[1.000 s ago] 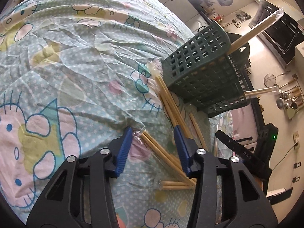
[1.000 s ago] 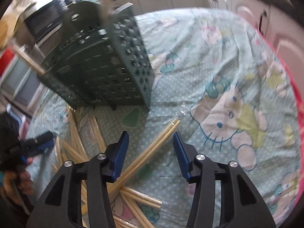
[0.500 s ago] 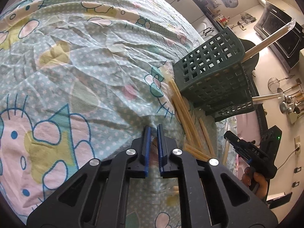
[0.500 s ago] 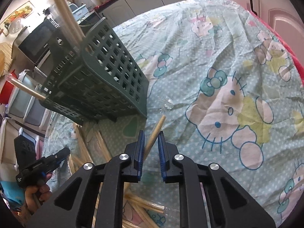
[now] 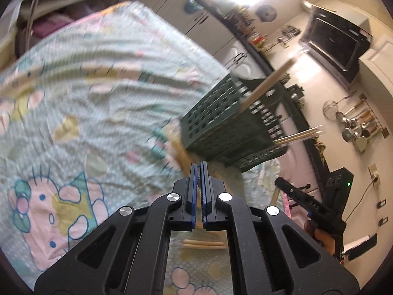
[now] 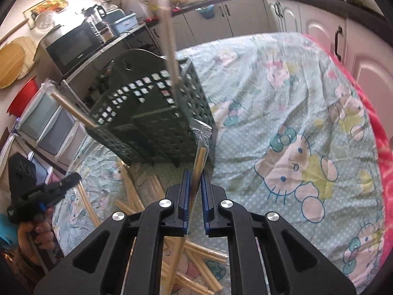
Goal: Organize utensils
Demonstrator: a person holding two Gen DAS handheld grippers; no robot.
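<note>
The left hand-held gripper (image 5: 198,169) has just closed: a second ago its jaws stood wide around a wrapped pair of chopsticks lying on the surface (image 5: 81,93), and now the blue pads are almost together. It has also lifted, and the cloth below is smeared with motion. Whether it carries anything is hard to say. Only a sliver of something pale shows in the slit between the pads, and no stick juts out in front, so it may have pinched just wrapper, or nothing.

The right hand-held gripper (image 6: 195,175) tells a clearer story. Its jaws have been closing too, and they now clamp a wrapped chopstick pair (image 6: 199,162) that stood loose between them a second ago. The sticks rise past the pads towards the green basket (image 6: 157,108), with crinkled plastic at the top end. That pair is off the cloth and, I judge, headed for the basket, which already holds several wrapped pairs leaning out of its top.

More pairs (image 6: 132,194) lie scattered on the cloth below and left of the basket, so much of the task remains. The lower end of the held pair disappears behind the gripper body, and the basket's inside cannot be seen from either view.
</note>
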